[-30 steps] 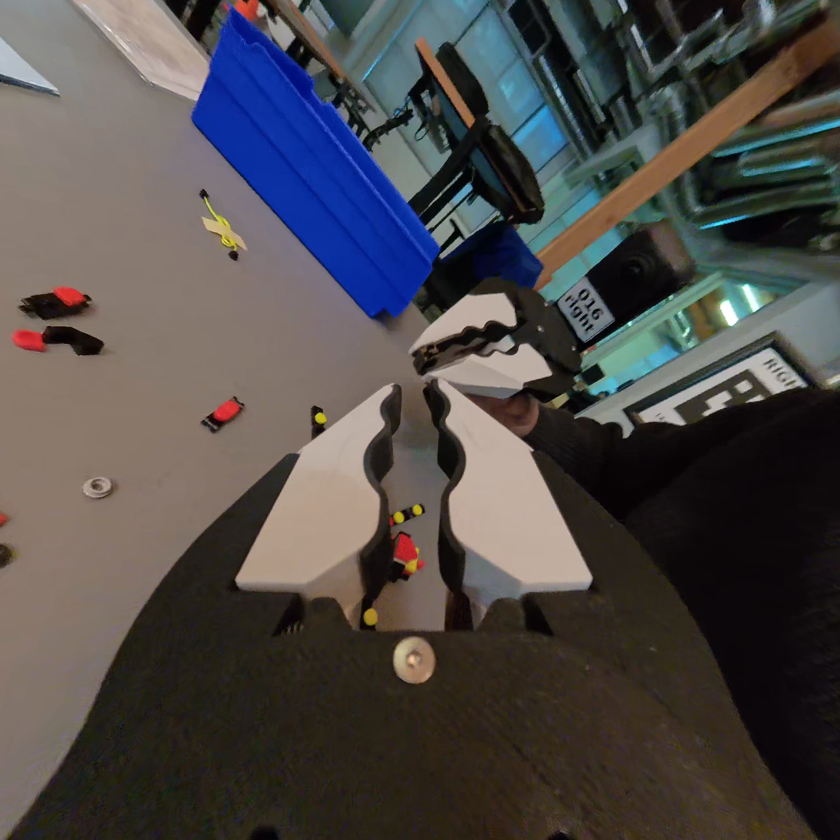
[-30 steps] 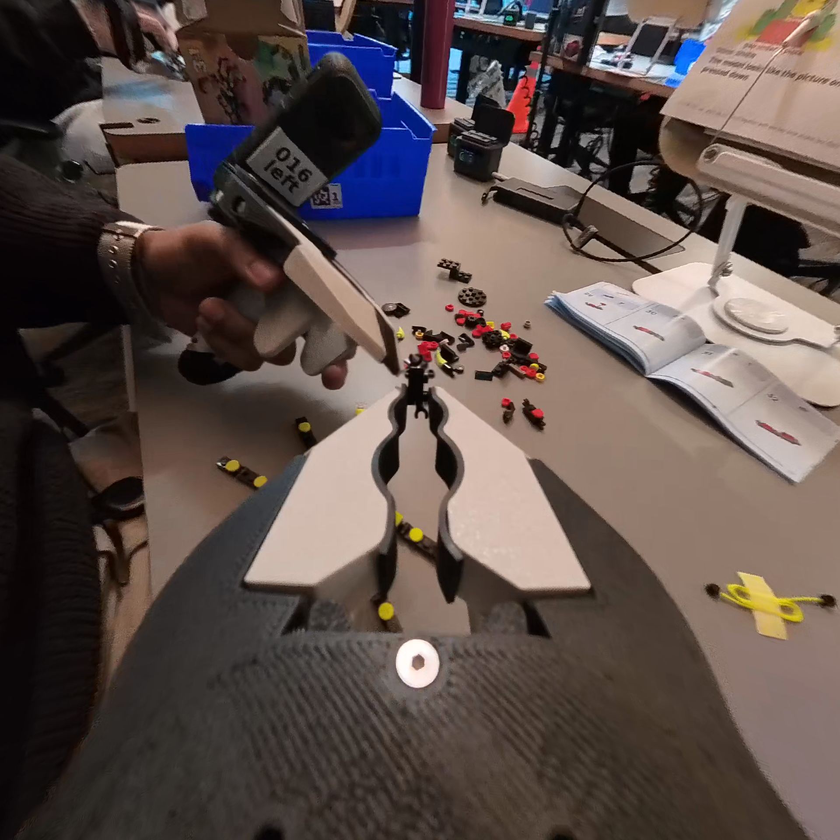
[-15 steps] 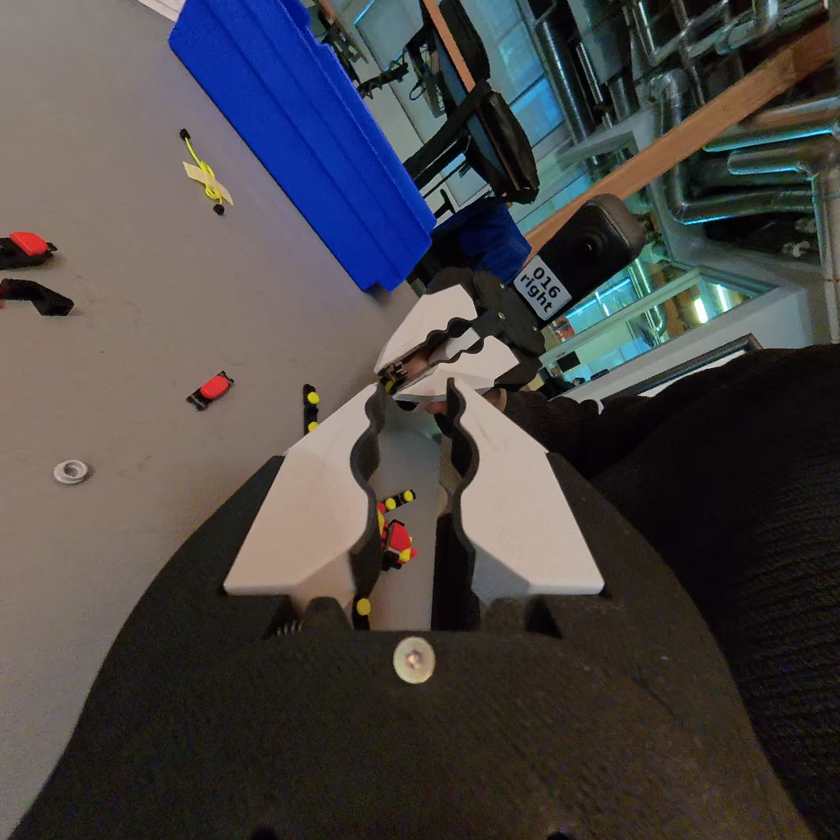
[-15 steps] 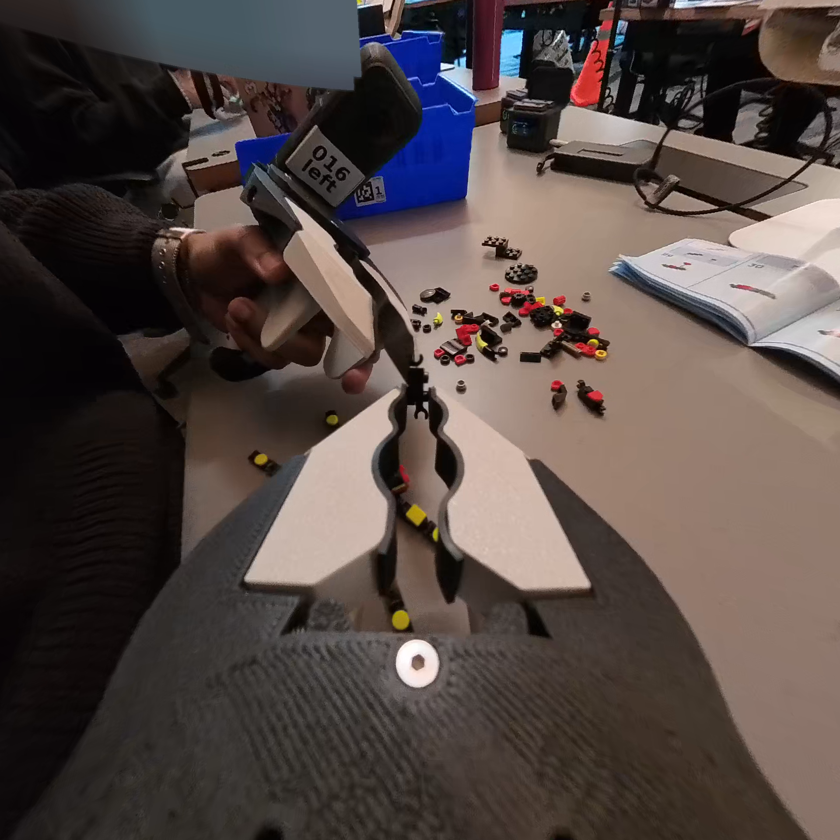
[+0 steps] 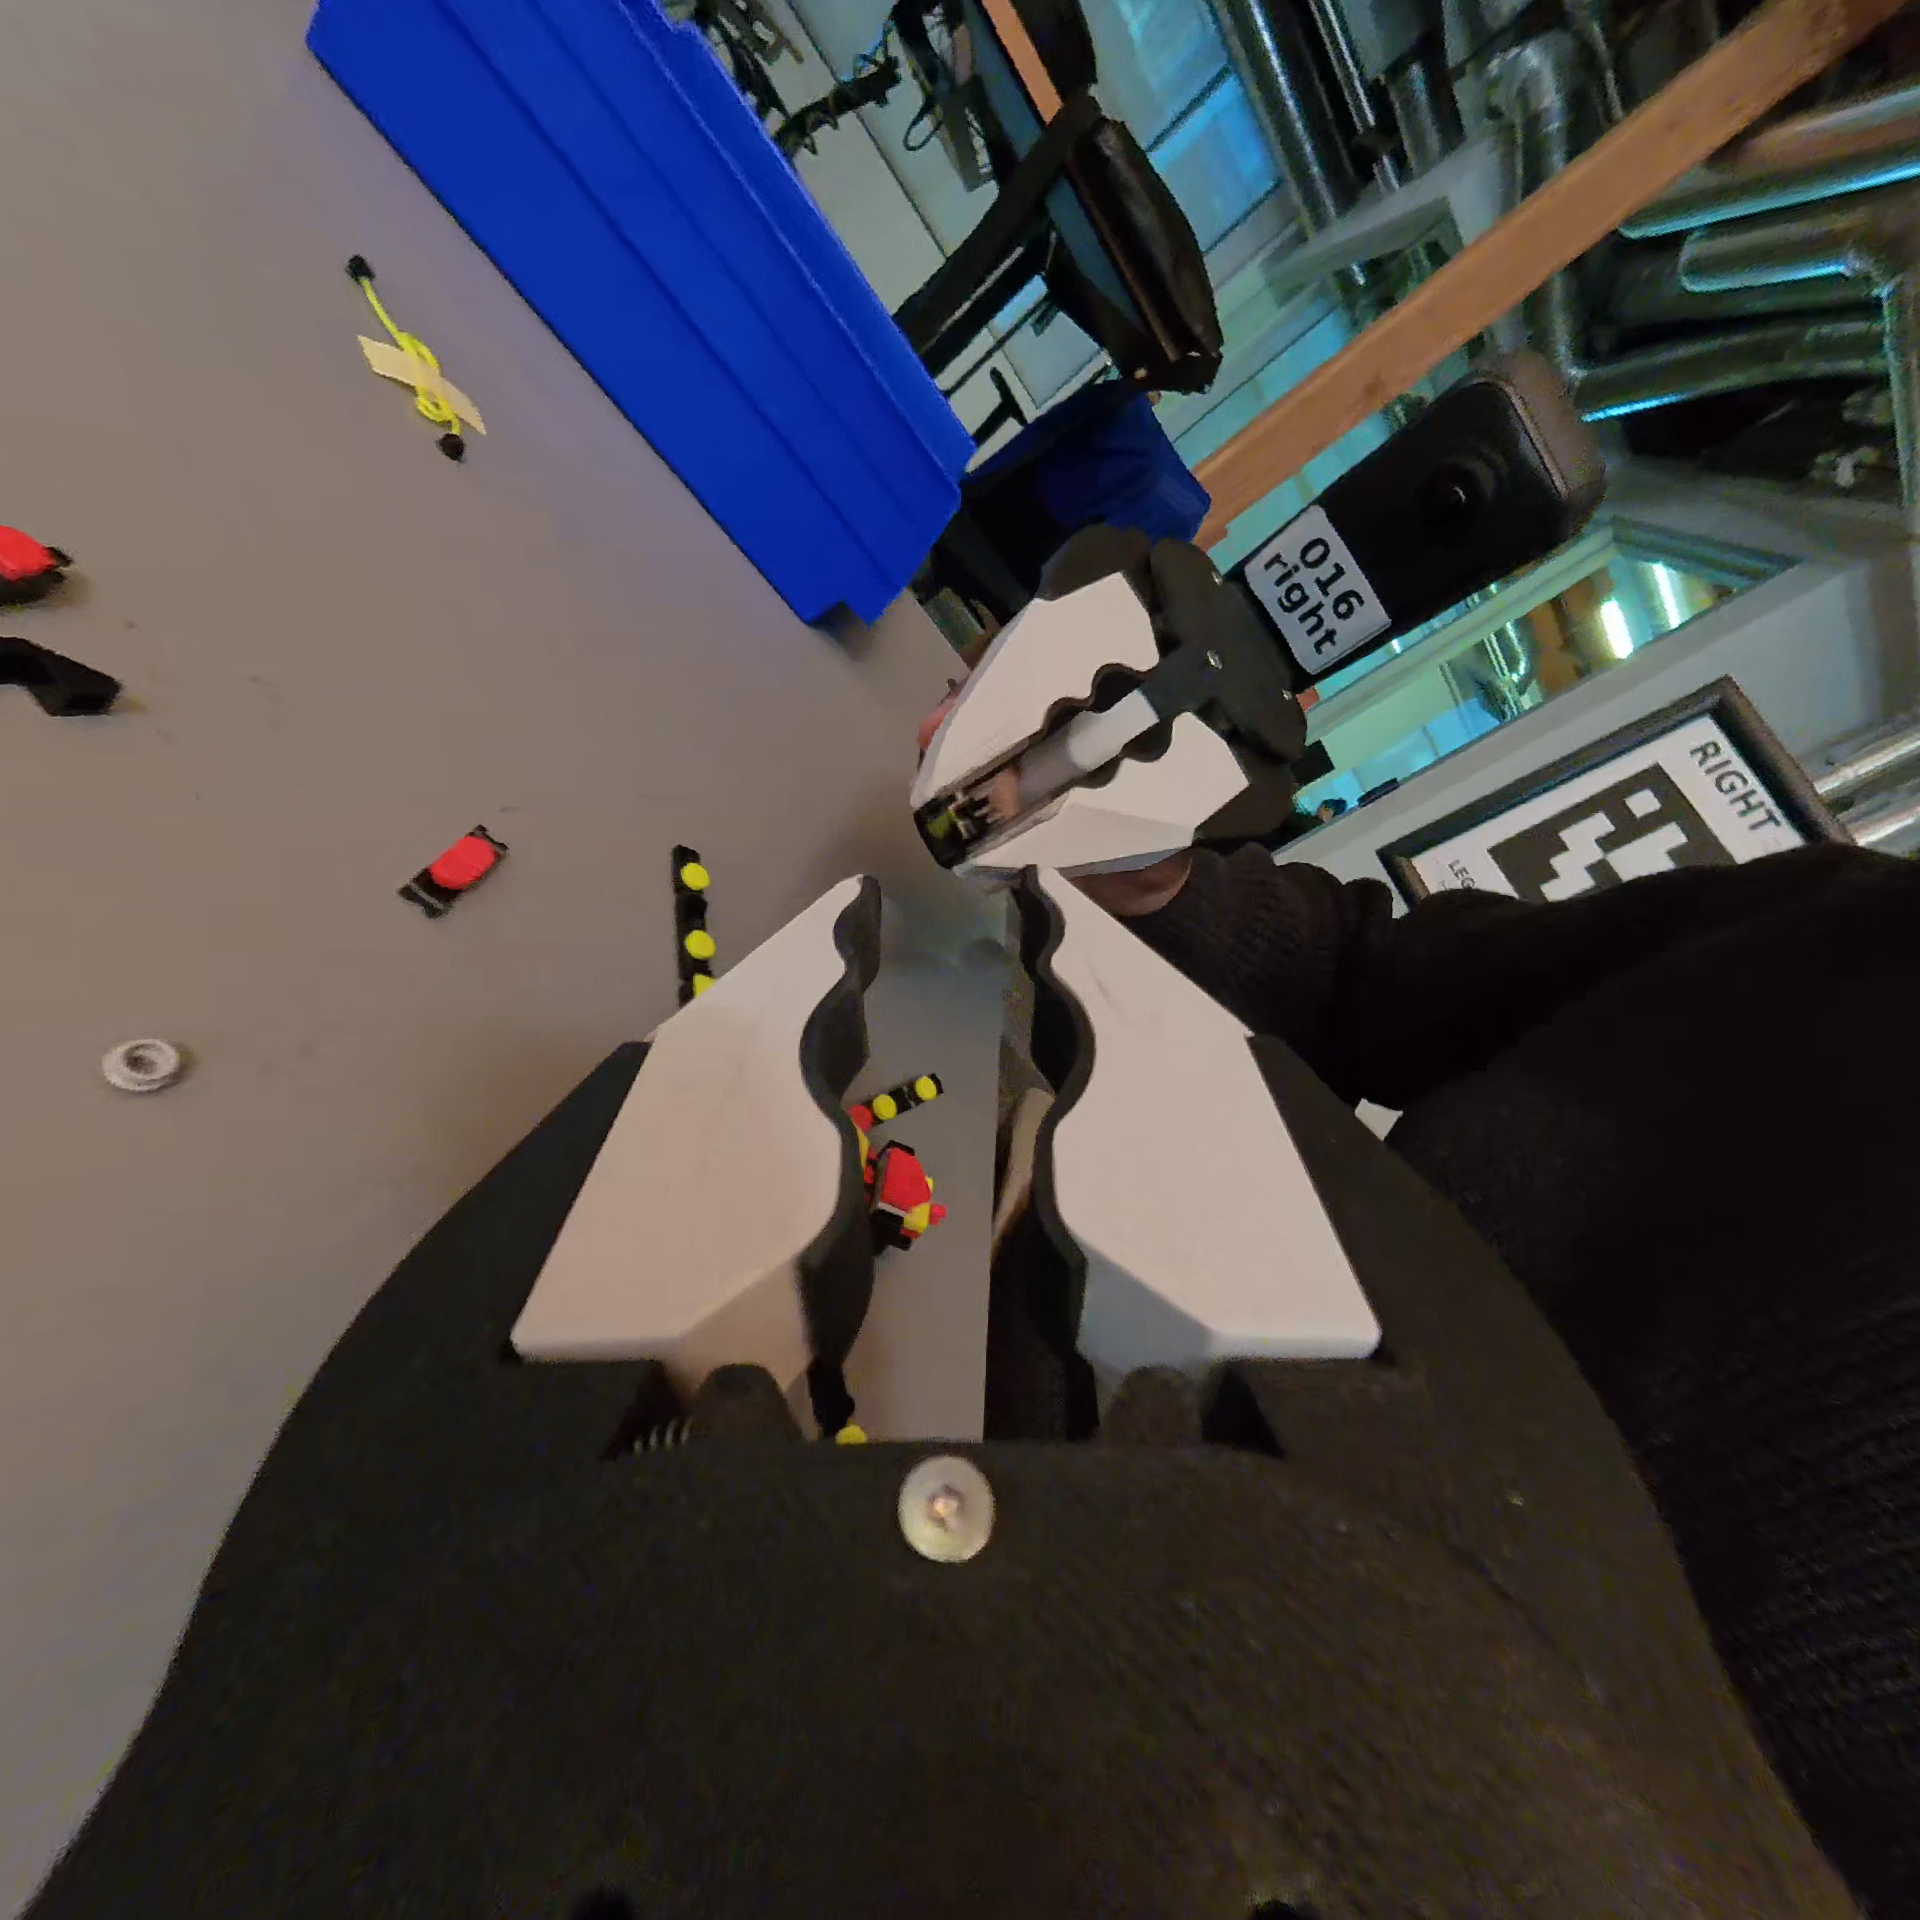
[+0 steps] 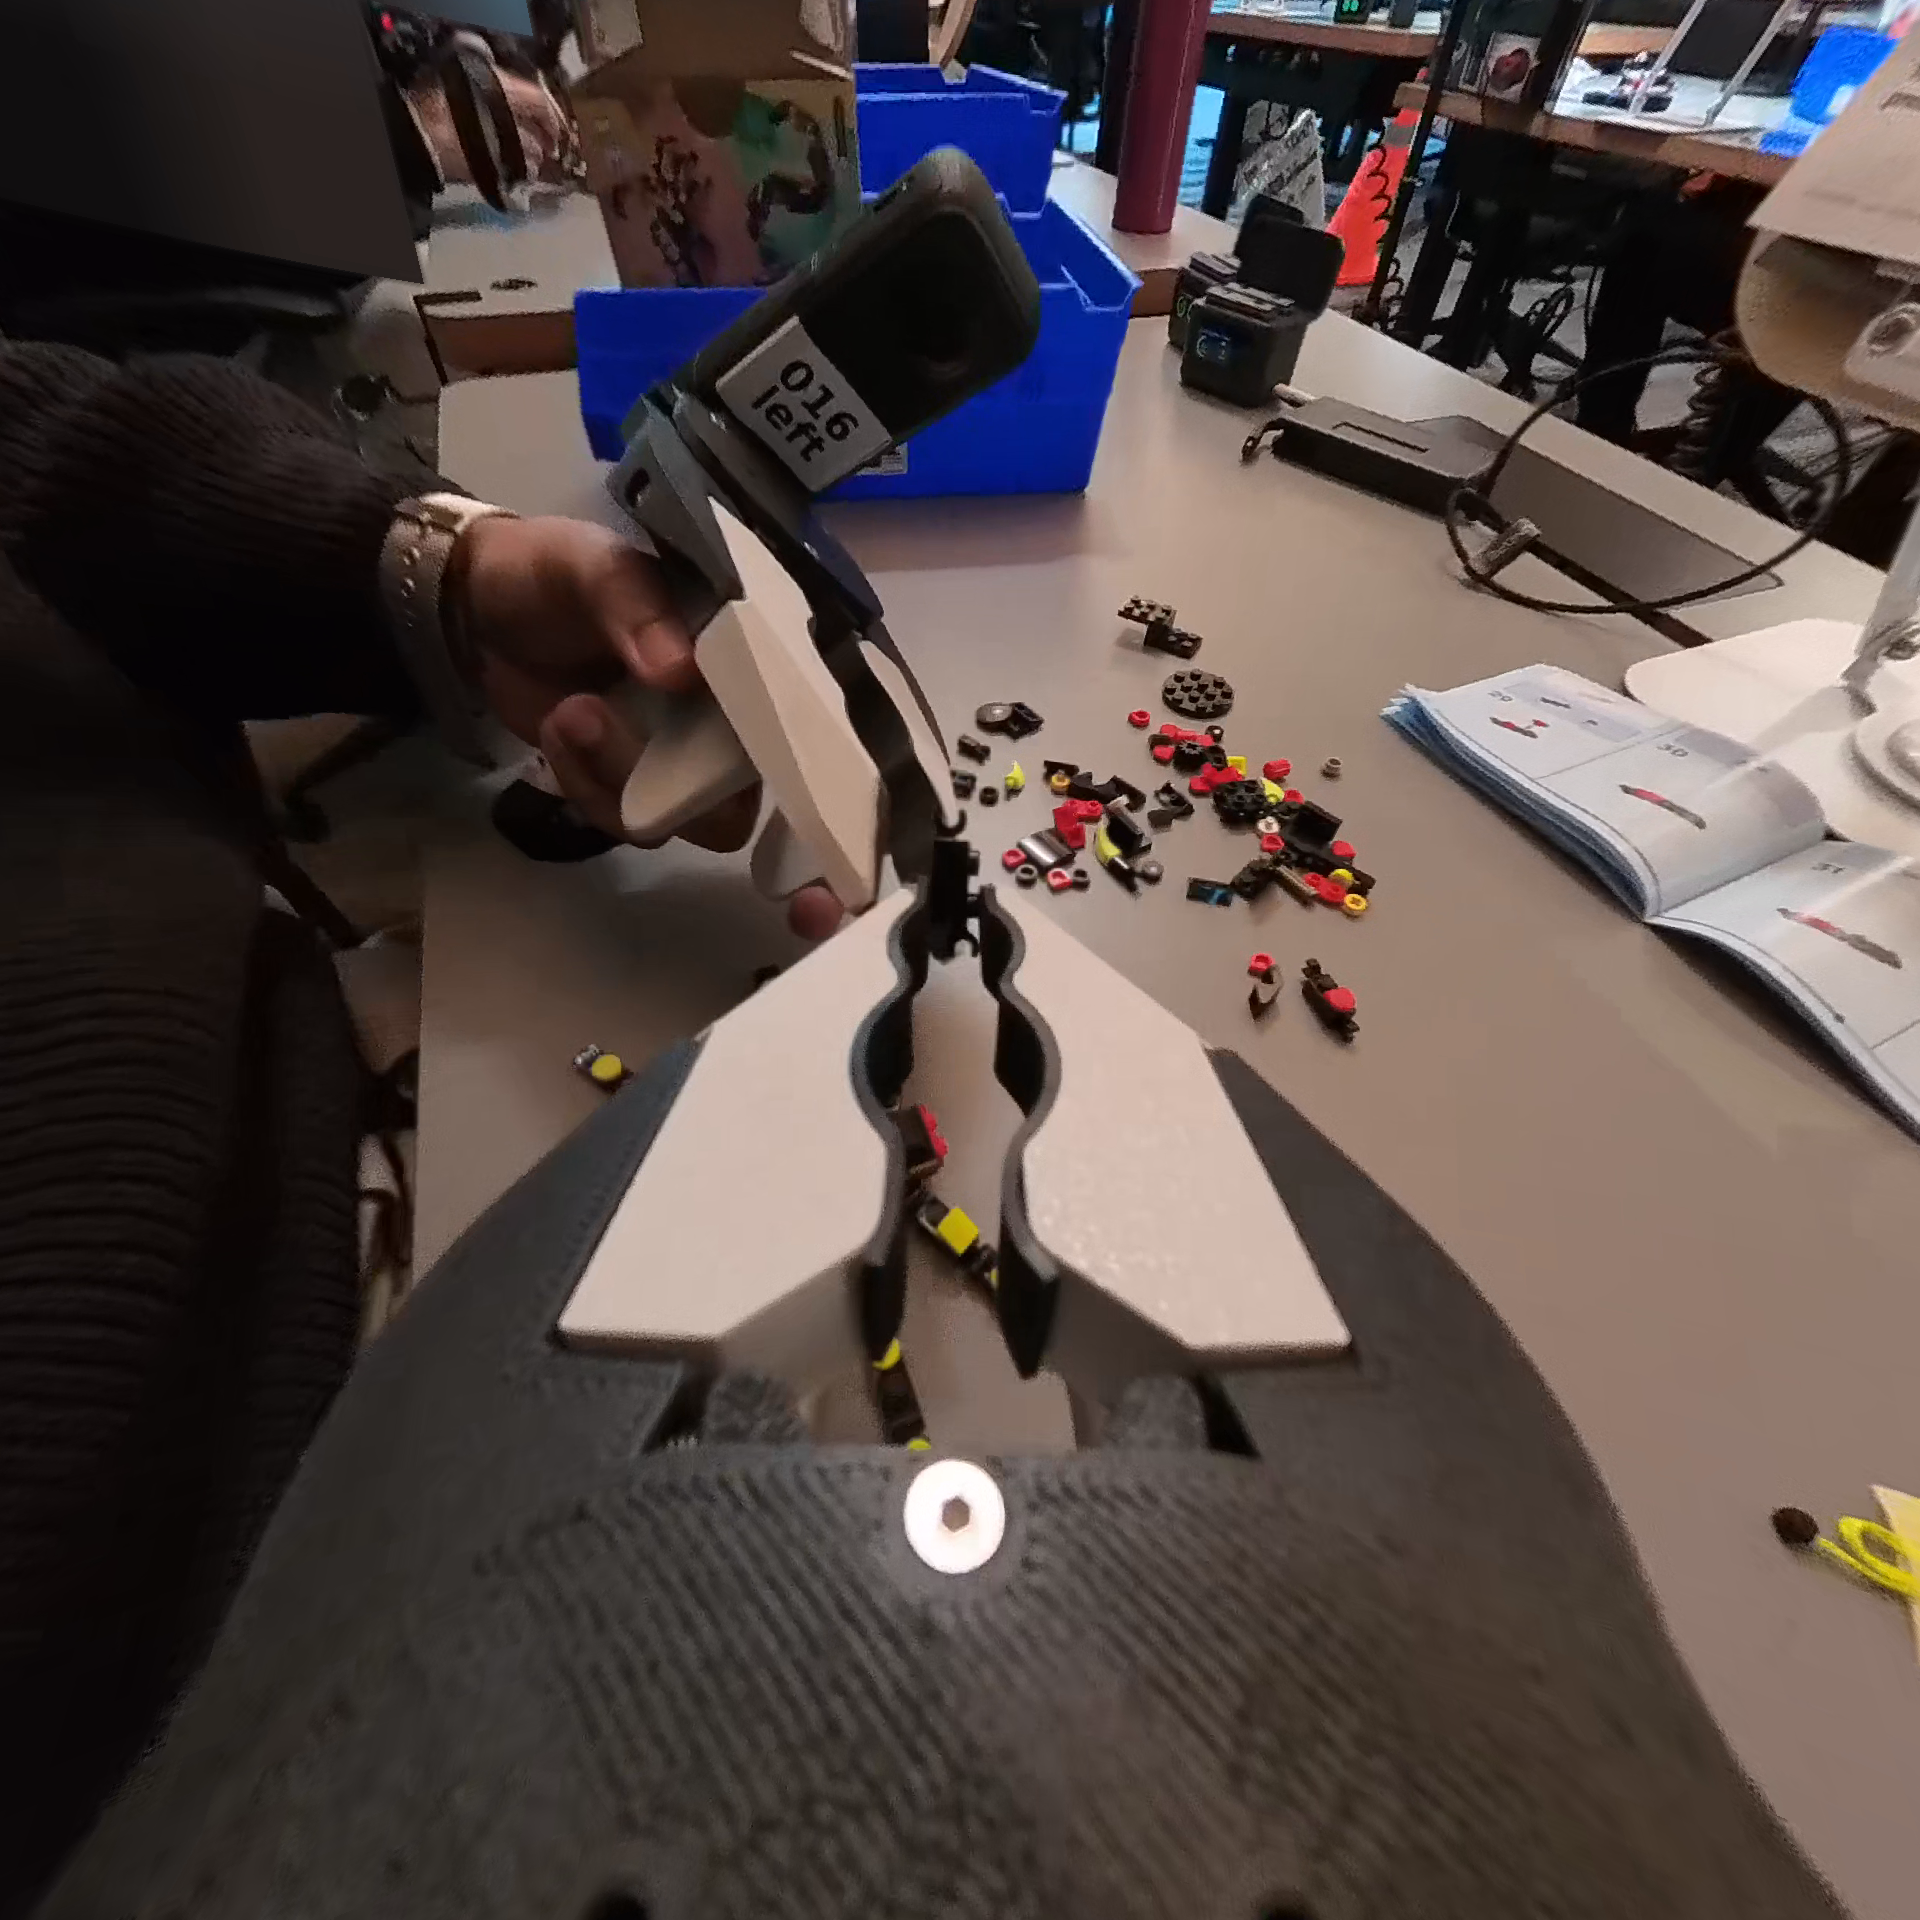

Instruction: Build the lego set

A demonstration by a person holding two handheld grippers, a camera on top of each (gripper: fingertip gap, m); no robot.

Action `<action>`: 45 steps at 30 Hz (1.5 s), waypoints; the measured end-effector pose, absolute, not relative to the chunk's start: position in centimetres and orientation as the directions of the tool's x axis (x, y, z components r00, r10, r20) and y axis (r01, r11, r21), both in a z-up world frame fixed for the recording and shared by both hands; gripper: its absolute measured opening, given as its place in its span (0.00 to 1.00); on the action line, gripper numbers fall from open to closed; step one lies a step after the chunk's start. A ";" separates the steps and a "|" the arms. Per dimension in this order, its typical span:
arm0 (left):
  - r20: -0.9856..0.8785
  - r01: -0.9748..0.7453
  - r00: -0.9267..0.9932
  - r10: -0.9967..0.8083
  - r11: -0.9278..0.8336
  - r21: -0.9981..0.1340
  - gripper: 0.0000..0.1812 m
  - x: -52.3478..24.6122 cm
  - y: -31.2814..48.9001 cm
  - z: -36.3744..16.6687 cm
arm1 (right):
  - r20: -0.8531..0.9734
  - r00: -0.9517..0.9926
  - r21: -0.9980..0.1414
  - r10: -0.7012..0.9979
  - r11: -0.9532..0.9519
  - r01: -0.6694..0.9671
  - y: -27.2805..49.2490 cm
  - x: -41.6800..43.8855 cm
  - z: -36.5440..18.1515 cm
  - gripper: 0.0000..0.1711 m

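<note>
Two grippers | right gripper (image 6: 951,914) pinches small black lego piece (image 6: 951,883) | left gripper (image 5: 940,894) fingers apart, empty | grey table (image 6: 1455,1091)

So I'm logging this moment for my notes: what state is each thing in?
Right gripper: shut on a small black piece.
Left gripper: jaws open, empty.
Booklet: lying open.
Loose pieces: scattered on the table.
Blue bin: upright at the table's far end.

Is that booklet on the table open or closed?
Open. The booklet lies flat on the grey table with its printed pages spread face up, right of the loose lego pieces.
</note>
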State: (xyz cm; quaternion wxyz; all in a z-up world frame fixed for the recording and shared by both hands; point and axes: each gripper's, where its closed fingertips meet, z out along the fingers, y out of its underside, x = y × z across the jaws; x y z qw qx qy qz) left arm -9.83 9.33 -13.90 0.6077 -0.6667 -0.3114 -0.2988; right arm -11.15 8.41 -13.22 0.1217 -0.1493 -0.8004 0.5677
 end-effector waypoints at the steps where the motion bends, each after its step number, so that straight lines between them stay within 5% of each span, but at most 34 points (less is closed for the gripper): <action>1: 0.774 0.775 0.631 0.045 -0.075 -0.628 0.14 -9.3 9.4 -13.9 | 0.042 -0.925 -0.941 0.377 0.327 0.090 8.4 -10.9 -13.4 0.04; 7: 0.759 0.763 0.646 0.088 -0.128 -0.634 0.17 -7.6 9.7 -14.8 | 0.087 -0.928 -0.922 0.362 0.382 0.062 8.5 -10.0 -14.2 0.04; 20: 0.433 0.523 0.836 0.337 -0.250 -0.815 0.17 -8.1 8.2 -16.8 | -0.159 -0.909 -0.913 0.384 0.293 0.283 10.2 -10.0 -16.1 0.03; 45: 0.806 0.796 0.592 -0.024 -0.141 -0.589 0.20 -7.5 13.1 -13.2 | -0.216 -0.823 -0.913 0.525 0.191 0.361 14.7 -8.3 -15.8 0.04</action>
